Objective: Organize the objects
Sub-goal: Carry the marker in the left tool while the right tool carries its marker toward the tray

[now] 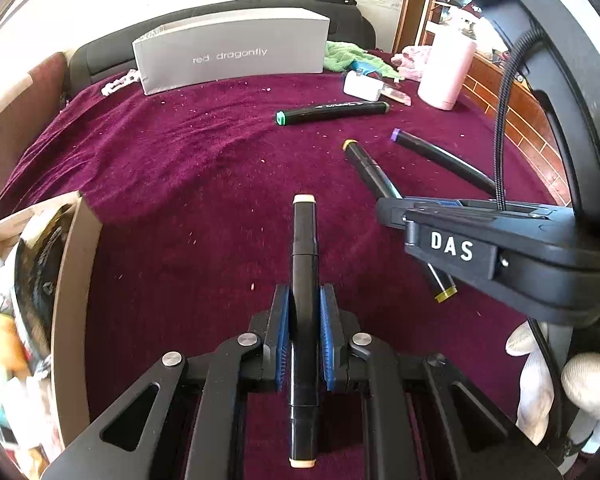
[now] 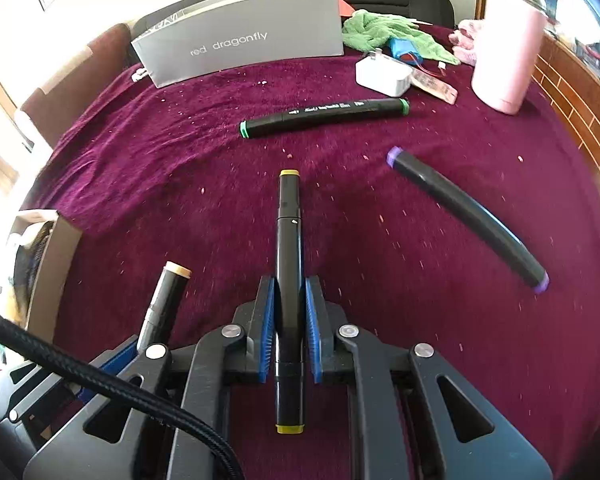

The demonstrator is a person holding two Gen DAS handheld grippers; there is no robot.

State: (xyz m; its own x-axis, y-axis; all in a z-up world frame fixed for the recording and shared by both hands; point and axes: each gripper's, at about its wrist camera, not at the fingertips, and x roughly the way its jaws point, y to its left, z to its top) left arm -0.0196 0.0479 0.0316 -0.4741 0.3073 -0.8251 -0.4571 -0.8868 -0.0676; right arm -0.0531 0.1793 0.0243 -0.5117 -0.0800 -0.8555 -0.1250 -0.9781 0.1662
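Jaws on both grippers are clamping markers lengthwise. Left gripper (image 1: 304, 336) is gripping a cream-capped marker (image 1: 303, 264) near the cardboard box (image 1: 74, 280) at the cloth's left edge. Right gripper (image 2: 290, 328) is pinching a yellow-capped marker (image 2: 289, 264) over the maroon cloth (image 2: 180, 184). Green-capped marker (image 2: 324, 118) is lying toward the far edge, purple-capped marker (image 2: 468, 216) resting loose toward the right edge.

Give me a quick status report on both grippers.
Left gripper shut on cream-capped marker. Right gripper shut on yellow-capped marker. Nothing blocking.
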